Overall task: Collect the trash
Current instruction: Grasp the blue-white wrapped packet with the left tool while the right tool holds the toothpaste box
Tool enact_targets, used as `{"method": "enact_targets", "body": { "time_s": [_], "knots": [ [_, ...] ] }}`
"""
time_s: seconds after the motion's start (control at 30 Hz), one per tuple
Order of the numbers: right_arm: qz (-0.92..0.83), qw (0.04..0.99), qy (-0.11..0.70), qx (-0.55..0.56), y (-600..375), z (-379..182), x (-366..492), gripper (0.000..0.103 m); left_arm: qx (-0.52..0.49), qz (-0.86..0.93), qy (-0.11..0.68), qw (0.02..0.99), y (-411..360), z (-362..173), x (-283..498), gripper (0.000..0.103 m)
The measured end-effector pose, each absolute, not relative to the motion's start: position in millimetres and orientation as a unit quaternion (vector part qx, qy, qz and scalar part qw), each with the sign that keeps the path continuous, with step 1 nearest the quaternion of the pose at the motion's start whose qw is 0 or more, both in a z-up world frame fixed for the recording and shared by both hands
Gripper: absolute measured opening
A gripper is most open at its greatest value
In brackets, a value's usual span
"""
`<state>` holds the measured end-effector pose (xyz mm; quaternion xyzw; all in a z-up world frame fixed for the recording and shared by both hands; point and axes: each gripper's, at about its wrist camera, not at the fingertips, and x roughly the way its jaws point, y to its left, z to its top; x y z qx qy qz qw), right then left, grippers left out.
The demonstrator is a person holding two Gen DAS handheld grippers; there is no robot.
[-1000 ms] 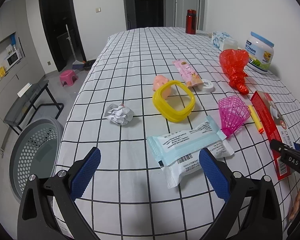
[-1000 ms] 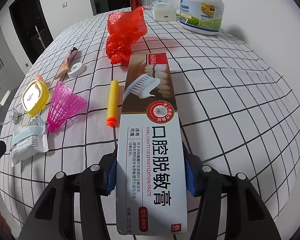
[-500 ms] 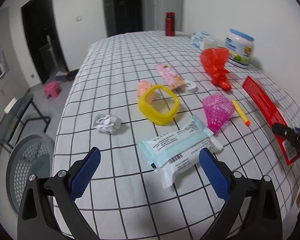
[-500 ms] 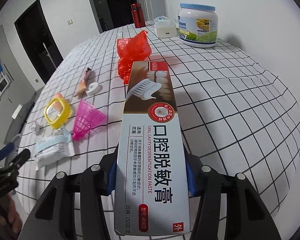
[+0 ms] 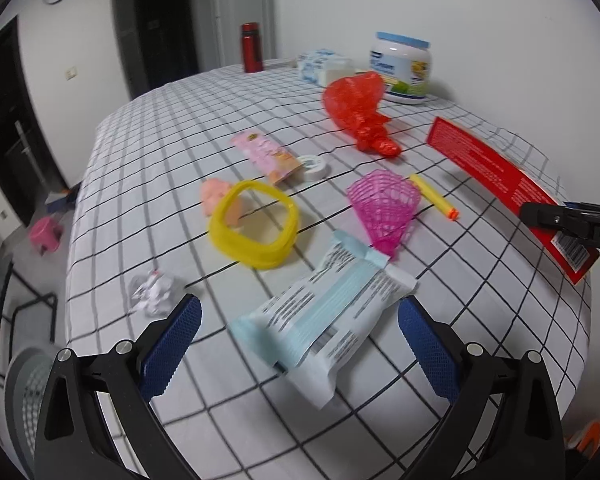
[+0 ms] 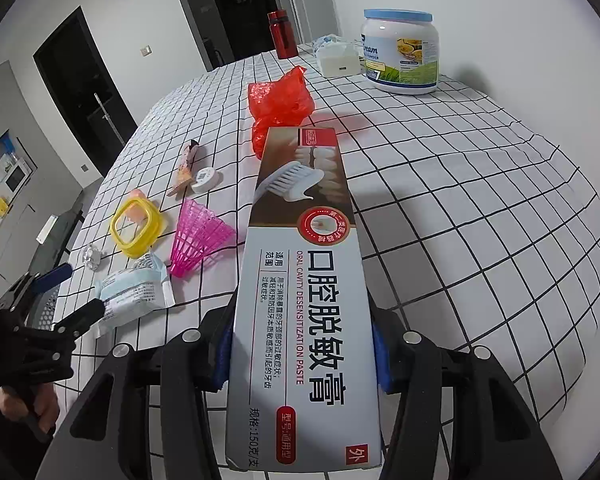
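Trash lies scattered over the white black-gridded tablecloth (image 5: 204,128) of the table, with a grey perforated bin (image 5: 24,392) on the floor off the table's near left corner. Largest of it is the long red-and-white toothpaste carton (image 6: 304,320), clamped at its near end between the blue pads of the right gripper (image 6: 302,354); a second ago it lay low over the cloth, and it now hangs clear above the right edge, its far end pointing towards the crumpled red plastic bag (image 6: 280,108). The white-and-blue plastic wipes packet (image 5: 324,320) lies near the front edge, straight ahead of the left gripper (image 5: 298,344), whose fingers stand wide apart and empty; that gripper has tilted and drawn closer to the packet since the earlier frame. Beyond the packet sit the yellow square plastic ring (image 5: 256,224), the pink plastic mesh cone (image 5: 384,208) and the pink snack wrapper (image 5: 266,156), all where they were. The crumpled white paper ball (image 5: 152,296) rests near the left edge, the yellow foam dart (image 5: 434,196) just beside the cone, and the small white tape roll (image 5: 314,164) touches the wrapper's end. At the far right corner stand a blue-lidded white tub (image 6: 400,52) and a red bottle (image 6: 282,34).
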<state>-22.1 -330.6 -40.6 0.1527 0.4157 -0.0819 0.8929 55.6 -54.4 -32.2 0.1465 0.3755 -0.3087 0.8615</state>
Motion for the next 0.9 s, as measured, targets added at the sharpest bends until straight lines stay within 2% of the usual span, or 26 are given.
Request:
{"method": "enact_targets", "body": {
  "time_s": [0.5, 0.9],
  "knots": [
    [-0.083, 0.893, 0.412, 0.162, -337.4, -43.4, -30.1, 0.051, 0.126, -0.365, 0.437, 0.812, -72.0, -62.1, 60.8, 0.097],
    [-0.073, 0.892, 0.416, 0.162, -332.9, -52.1, -30.6, 0.051, 0.103, -0.278, 0.451, 0.842, -84.8, -59.5, 53.6, 0.097]
  ]
}}
